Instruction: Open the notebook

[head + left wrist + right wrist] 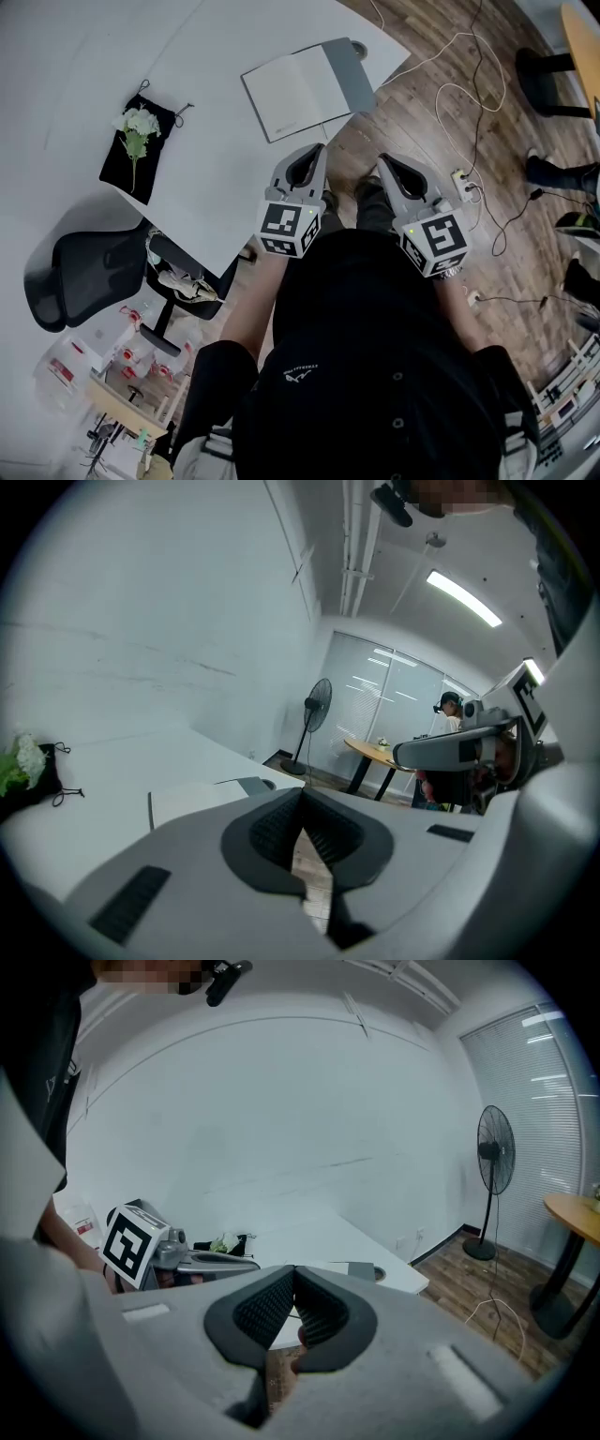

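The left tongs [317, 150] are pressing their ribbed pads together with nothing between them, and the right tongs [384, 161] are doing the same, shut and empty. Both are hanging close in front of the person's body, side by side and slightly apart, tilting down over the wooden floor [422, 103] rather than over the counter [216, 187]. That is probably because nothing is asking to be gripped right now. The notebook [302, 89] is lying well apart from both tongs, near the far corner of the counter. It is already showing a white page facing up, with its grey cover resting flat beside the page. Judging by that, the opening is looking finished, and the tongs are sitting where they cannot knock the cover shut. Farther left on the counter, a black pouch [117, 167] is lying flat and carrying a white flower [139, 122], clear of the notebook, so it is not getting in the way. A dark office chair [89, 267] is standing off the near edge of the counter. Loose cables [469, 94] are trailing across the floor to the person's right. A standing fan [494, 1162] is waiting by the window.
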The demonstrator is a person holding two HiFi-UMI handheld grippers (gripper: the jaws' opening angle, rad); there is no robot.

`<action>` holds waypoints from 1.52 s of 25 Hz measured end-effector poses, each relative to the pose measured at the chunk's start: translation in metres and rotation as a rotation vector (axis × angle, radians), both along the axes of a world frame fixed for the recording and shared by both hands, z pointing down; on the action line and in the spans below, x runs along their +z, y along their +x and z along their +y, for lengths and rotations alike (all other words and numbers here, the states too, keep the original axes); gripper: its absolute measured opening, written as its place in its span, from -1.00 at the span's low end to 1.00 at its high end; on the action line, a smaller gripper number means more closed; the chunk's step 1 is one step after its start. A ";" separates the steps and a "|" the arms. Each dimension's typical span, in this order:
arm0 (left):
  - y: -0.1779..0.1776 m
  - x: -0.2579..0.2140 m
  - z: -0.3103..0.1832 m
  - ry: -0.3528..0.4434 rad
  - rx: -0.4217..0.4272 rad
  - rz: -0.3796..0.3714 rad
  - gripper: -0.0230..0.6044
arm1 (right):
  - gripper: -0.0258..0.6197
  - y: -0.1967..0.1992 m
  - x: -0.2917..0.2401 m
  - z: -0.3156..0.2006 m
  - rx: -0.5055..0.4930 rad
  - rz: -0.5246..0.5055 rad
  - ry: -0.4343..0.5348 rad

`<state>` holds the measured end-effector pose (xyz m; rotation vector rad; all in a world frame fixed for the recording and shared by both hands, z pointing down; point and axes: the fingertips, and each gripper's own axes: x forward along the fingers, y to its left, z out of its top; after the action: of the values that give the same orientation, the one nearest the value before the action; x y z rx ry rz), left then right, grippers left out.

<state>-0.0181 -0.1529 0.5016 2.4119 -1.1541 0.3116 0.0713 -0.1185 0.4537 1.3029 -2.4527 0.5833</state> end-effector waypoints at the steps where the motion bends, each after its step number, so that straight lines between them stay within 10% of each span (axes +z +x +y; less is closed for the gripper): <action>1: -0.006 -0.001 0.003 0.002 0.000 0.003 -0.91 | -0.91 -0.006 0.000 0.003 -0.002 0.000 0.001; 38: -0.073 -0.114 0.009 0.259 -0.079 0.034 -0.91 | -0.91 -0.071 -0.074 -0.002 -0.045 -0.064 0.225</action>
<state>-0.0915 -0.1439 0.3879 2.5706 -1.3427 0.0993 0.0001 -0.1208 0.3795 1.3238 -2.6560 0.3508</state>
